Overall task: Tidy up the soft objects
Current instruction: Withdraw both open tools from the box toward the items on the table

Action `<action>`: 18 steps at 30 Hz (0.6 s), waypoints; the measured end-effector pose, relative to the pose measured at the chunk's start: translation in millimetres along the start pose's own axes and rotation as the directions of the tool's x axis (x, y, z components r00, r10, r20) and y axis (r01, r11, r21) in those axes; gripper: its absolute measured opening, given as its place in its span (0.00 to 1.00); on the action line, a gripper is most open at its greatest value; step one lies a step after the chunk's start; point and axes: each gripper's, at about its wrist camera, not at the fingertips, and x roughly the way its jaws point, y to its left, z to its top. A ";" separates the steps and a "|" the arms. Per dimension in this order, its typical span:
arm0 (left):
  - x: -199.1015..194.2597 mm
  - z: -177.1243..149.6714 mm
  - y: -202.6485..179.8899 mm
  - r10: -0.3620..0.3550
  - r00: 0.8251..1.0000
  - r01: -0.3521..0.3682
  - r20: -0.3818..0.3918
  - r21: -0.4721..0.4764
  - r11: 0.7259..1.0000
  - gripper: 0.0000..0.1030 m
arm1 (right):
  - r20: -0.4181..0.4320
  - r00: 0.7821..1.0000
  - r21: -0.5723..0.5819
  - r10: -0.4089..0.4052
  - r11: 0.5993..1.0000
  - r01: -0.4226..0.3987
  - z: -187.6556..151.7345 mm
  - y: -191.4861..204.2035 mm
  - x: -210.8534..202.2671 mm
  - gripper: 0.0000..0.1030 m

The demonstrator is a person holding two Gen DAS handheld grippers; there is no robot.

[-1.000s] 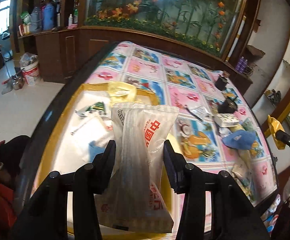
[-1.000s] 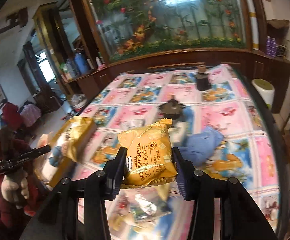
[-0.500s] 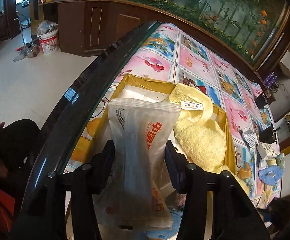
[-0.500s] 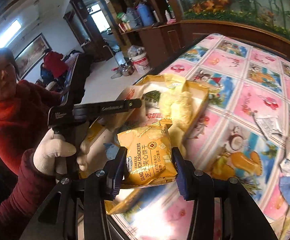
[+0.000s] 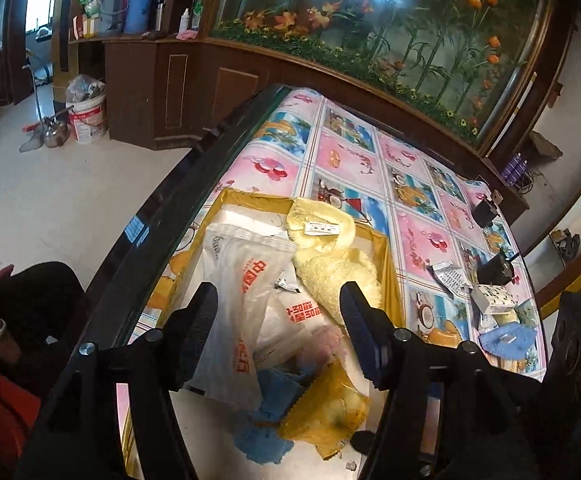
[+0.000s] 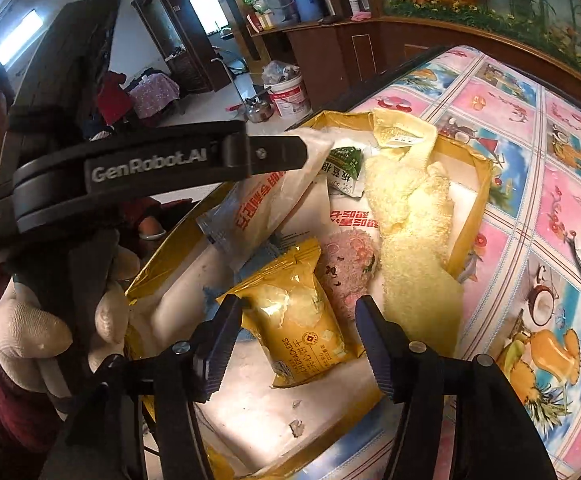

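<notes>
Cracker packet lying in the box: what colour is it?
Yellow-orange, with dark lettering; the cracker packet shows best in the right wrist view.

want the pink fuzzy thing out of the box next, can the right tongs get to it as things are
Probably yes. The right tongs are open just above the box, and the pink fuzzy piece lies just ahead, top exposed. The cracker packet overlaps its near left edge and the yellow towel borders its right.

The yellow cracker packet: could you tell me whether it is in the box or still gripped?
In the box: the cracker packet lies loose between the open right gripper.
</notes>
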 end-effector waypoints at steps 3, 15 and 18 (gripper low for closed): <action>-19.4 -7.5 -23.2 0.057 0.996 -0.061 0.062 0.060 0.996 0.72 | 0.052 0.999 0.041 0.012 0.999 -0.014 -4.6 -12.4 -24.9 0.65; -26.5 -58.0 -131.7 0.175 0.970 -0.211 0.168 0.230 0.950 0.82 | 0.227 0.965 0.257 -0.131 0.964 0.071 -72.0 -107.2 -128.5 0.71; -22.4 -69.6 -152.0 0.174 0.973 -0.210 0.149 0.278 0.937 0.82 | 0.246 0.953 0.328 -0.180 0.940 0.093 -98.2 -133.8 -150.5 0.72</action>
